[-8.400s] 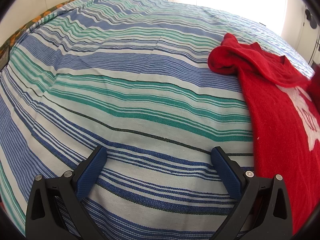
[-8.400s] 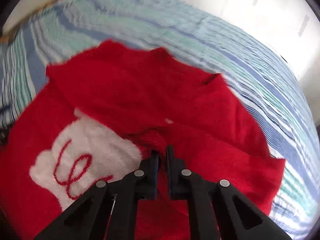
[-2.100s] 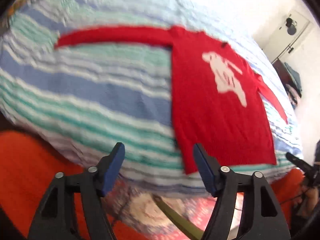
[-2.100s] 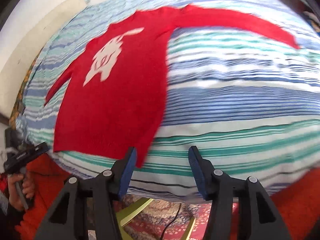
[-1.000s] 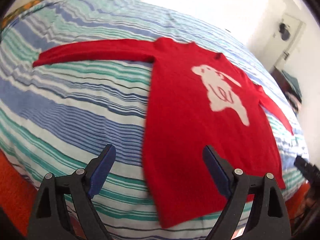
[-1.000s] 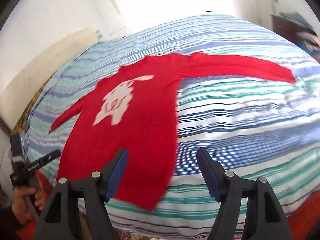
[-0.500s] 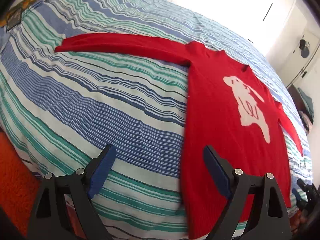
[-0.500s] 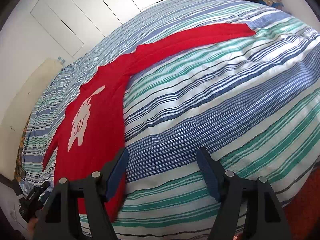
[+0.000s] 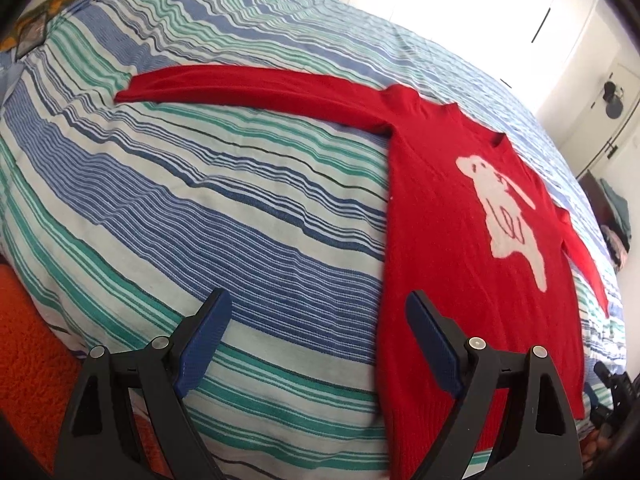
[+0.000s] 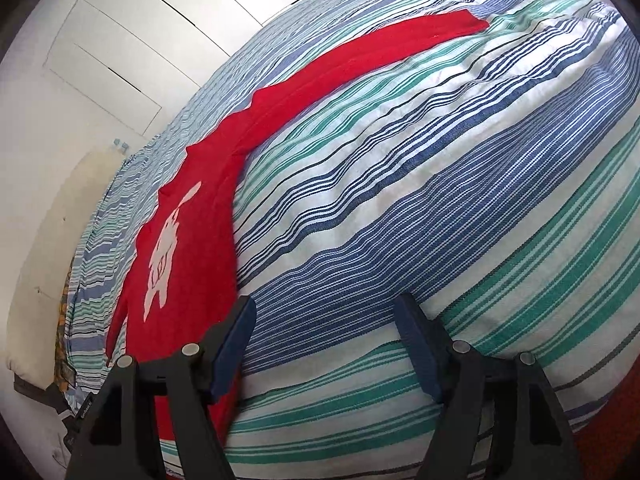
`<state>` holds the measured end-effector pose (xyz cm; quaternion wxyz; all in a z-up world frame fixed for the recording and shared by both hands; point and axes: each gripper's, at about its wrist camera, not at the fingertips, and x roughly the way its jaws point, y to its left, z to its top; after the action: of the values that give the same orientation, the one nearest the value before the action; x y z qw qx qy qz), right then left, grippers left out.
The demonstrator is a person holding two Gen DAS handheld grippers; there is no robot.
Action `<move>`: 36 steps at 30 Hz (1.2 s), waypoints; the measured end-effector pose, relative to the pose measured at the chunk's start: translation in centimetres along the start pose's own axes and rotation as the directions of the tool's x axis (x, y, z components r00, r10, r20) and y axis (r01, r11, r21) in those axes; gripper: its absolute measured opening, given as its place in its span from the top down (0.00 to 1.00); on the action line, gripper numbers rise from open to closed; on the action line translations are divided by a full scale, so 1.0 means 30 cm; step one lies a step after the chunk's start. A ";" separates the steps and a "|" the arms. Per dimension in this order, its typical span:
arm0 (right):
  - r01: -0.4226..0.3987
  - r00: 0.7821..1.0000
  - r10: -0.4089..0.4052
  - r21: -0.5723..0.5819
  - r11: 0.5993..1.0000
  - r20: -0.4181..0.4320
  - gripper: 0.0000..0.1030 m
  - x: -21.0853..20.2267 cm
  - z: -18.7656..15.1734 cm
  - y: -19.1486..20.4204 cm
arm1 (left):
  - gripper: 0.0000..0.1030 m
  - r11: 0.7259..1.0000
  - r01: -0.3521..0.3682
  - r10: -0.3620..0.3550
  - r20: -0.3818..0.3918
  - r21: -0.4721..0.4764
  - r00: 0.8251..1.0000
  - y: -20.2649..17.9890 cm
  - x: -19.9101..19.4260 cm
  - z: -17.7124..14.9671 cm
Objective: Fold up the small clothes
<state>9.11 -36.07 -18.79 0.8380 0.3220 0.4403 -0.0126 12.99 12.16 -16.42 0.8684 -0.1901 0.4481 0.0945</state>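
Lying flat, apparently unfolded, on striped bed: red knit sweater; left gripper, right gripper jaws spread, empty.

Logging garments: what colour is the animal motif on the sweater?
White, on the red sweater; clearest in the left wrist view.

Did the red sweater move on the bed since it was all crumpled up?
Yes. The sweater now lies flat on the striped bed, both sleeves stretched out sideways, picture facing up. Before, it was bunched under the right claw.
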 end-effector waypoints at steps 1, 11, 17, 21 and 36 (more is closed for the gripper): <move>0.003 1.000 -0.003 -0.003 1.000 -0.002 0.29 0.003 0.000 0.003 | 0.13 1.000 0.001 -0.001 0.007 -0.008 1.000 0.008 -0.008 0.005; 0.012 1.000 -0.012 -0.026 1.000 -0.004 0.26 0.015 -0.003 0.017 | 0.13 0.999 0.007 -0.006 0.010 -0.040 1.000 0.028 -0.008 0.022; 0.012 1.000 -0.012 -0.036 0.999 -0.006 0.25 0.011 -0.005 0.019 | 0.13 1.000 0.001 0.000 0.043 -0.026 0.999 0.034 -0.025 0.038; -0.062 0.998 0.062 0.047 0.997 0.009 0.26 -0.066 0.043 0.032 | 0.13 0.997 -0.016 0.019 0.039 -0.074 0.999 0.072 -0.017 0.044; -0.202 0.977 0.152 0.438 0.876 0.147 0.31 0.110 0.655 -0.337 | 0.13 0.997 -0.047 0.048 0.009 -0.068 0.999 0.070 0.025 0.039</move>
<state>22.38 -54.03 -18.62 0.7606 0.5452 0.3481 -0.0548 13.59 14.56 -16.93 0.8613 -0.2084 0.4443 0.1314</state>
